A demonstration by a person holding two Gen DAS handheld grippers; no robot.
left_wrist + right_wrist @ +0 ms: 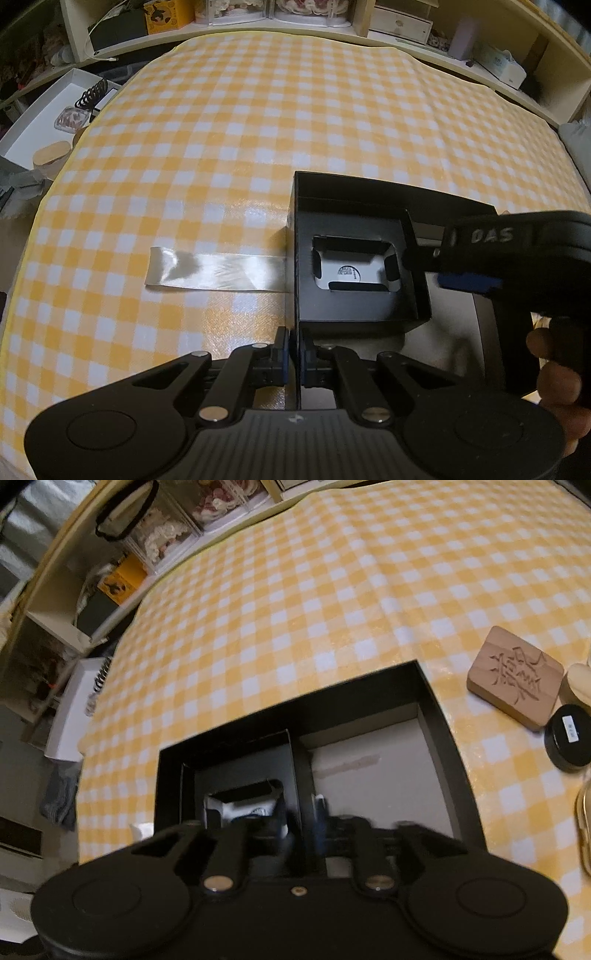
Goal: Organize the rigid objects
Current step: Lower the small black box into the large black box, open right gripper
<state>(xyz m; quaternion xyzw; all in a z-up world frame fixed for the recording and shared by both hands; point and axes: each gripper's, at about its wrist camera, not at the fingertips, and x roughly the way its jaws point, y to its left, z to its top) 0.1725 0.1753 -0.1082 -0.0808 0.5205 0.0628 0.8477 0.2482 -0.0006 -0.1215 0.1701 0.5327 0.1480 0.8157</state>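
Observation:
A large black open box [391, 195] lies on the yellow checked tablecloth [258, 129]. Inside it sits a smaller black insert tray [351, 302] with a cutout showing a white item [354, 275]. My left gripper [294, 354] is shut on the box's left wall. My right gripper [424, 264] reaches in from the right; in the right wrist view it [303, 818] is shut on the right wall of the insert tray [299, 771], inside the big box [454, 746]. The white item also shows in the right wrist view [243, 806].
A clear ribbon strip [218, 271] sticks out from the box's left side. At the right lie a carved wooden block [517, 677], a round black tin [570, 738] and a pale round thing [578, 686]. A white tray [48, 118] with small items sits left; shelves run behind.

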